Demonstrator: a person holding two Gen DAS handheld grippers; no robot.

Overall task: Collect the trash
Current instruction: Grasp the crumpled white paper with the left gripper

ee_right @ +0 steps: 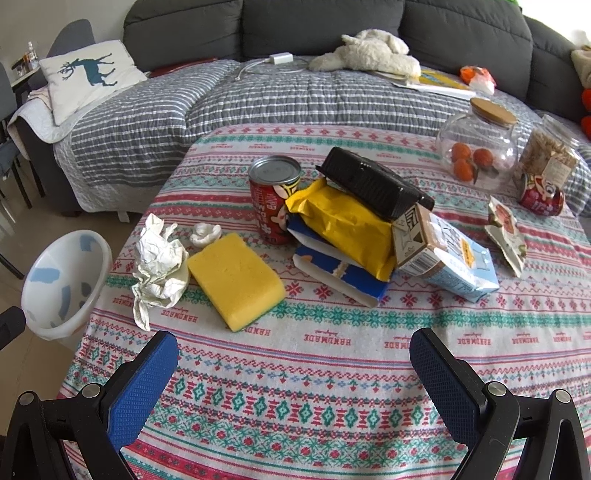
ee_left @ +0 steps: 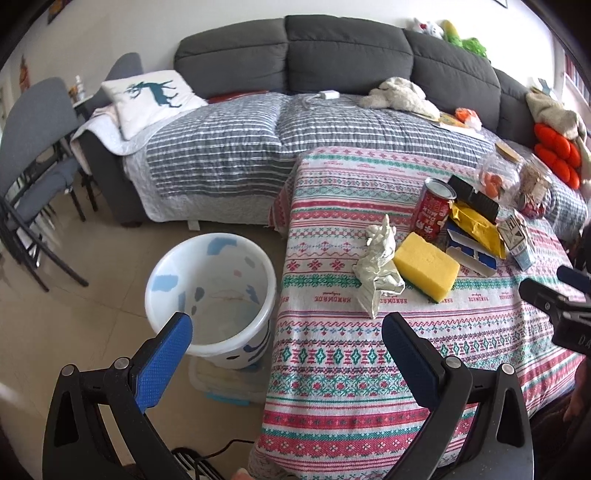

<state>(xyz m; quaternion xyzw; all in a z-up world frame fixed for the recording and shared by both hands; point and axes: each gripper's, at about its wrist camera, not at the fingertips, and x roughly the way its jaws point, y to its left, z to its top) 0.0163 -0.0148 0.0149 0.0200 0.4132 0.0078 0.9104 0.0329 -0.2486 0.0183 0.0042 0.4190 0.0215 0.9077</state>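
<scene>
Living room, grey sofa (ee_right: 317,26) along the back wall, striped grey quilt (ee_right: 258,99) over the seat, deer-print pillow (ee_right: 88,75) at its left end. Table with patterned "HANDMADE" tablecloth (ee_right: 332,369) butts against the sofa front. Tiled floor (ee_left: 55,325), grey chairs (ee_left: 33,122) far left.

Left gripper (ee_left: 286,347): jaws spread wide, nothing held, hovering over the table's left edge and the white trash bin (ee_left: 210,291), which stands on the floor just beside the table. Right gripper (ee_right: 293,363): also wide apart, empty, above the tablecloth's near part.

Trash sits mid-table: crumpled paper (ee_right: 159,262) touching yellow sponge (ee_right: 236,280), small white wad (ee_right: 205,232) behind it, upright red can (ee_right: 273,199), yellow bag (ee_right: 340,225) over a blue-white wrapper (ee_right: 332,273), black tray (ee_right: 373,184) tilted on top, carton (ee_right: 443,254) on its side, torn wrapper (ee_right: 506,232) further right.

Far right: glass jar of oranges (ee_right: 476,151), second jar (ee_right: 546,155), another red can (ee_right: 541,195) lying down.
</scene>
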